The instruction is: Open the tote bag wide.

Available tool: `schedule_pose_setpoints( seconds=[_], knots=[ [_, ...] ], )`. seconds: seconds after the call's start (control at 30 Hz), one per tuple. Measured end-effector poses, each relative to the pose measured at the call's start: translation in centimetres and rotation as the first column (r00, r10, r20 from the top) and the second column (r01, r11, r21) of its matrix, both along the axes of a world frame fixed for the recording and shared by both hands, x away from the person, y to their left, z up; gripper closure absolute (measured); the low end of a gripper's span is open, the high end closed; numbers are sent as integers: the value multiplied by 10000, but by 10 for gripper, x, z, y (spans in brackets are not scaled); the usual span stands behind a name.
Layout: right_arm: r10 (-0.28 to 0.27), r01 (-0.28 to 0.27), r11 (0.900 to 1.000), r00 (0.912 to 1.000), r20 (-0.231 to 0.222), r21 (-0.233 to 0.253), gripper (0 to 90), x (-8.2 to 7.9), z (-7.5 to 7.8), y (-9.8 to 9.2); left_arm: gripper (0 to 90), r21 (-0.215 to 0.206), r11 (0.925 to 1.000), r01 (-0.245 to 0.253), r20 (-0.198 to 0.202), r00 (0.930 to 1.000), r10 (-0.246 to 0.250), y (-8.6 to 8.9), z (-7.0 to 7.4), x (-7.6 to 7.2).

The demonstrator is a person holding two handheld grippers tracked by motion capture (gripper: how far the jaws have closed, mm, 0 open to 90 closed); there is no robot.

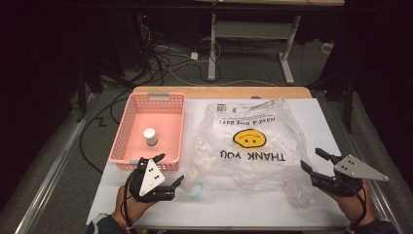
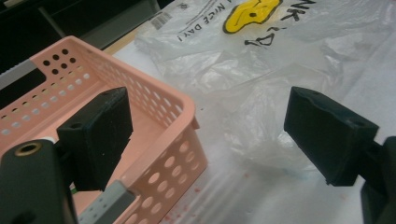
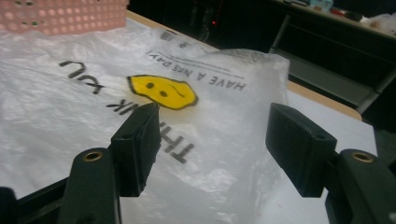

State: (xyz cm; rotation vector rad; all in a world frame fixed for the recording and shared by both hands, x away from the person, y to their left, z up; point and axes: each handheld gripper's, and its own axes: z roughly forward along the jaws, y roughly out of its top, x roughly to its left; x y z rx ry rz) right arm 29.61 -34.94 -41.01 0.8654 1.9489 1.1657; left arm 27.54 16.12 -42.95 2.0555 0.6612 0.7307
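A clear plastic bag (image 1: pixel 251 144) printed with a yellow smiley face and "THANK YOU" lies flat across the middle of the white table (image 1: pixel 253 209). A pink perforated basket (image 1: pixel 130 127) stands at the left, with a small white-capped bottle (image 1: pixel 150 136) upright inside. My left gripper (image 1: pixel 168 171) is open near the basket's front right corner (image 2: pixel 187 126), its jaws wide apart with nothing between them. My right gripper (image 1: pixel 314 160) is open too, hovering at the bag's right edge (image 3: pixel 224 140).
The table's far edge shows a wooden strip (image 1: pixel 219 91). Beyond it, cables (image 1: pixel 160 58) lie on the floor beside a desk frame (image 1: pixel 251 39). A small blue-tinted handle loop of the bag (image 1: pixel 196 190) lies near the front edge.
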Motion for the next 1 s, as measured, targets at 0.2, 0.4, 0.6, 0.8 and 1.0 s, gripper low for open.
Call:
schedule_pose_setpoints(
  seconds=[0.2, 0.4, 0.6, 0.8, 1.0],
  knots=[
    [-573, 570, 9983, 9977, -356, -90, 374, 27, 1, -16, 146, 81, 10000, 48, -39, 10000, -48, -4, -1, 0],
    [-855, 803, 9952, 9917, -964, -562, 440, 86, 11, -20, 147, 36, 10000, -33, -173, 9998, 33, -3, -2, 2],
    [-1080, 917, 9920, 9721, -2084, -864, 506, 159, 11, -2, 150, 81, 9999, 76, -206, 9998, -74, -4, -3, 5],
    [-1571, 1161, 9769, 9592, -2352, -1794, 546, 201, 6, 26, 150, 178, 9995, 248, -179, 9995, -245, -4, -4, 5],
    [-2419, 1782, 9501, 9392, -2438, -2562, 642, 221, -6, 32, 149, 160, 9993, 332, -329, 9989, -326, -3, -6, 6]
  ],
)
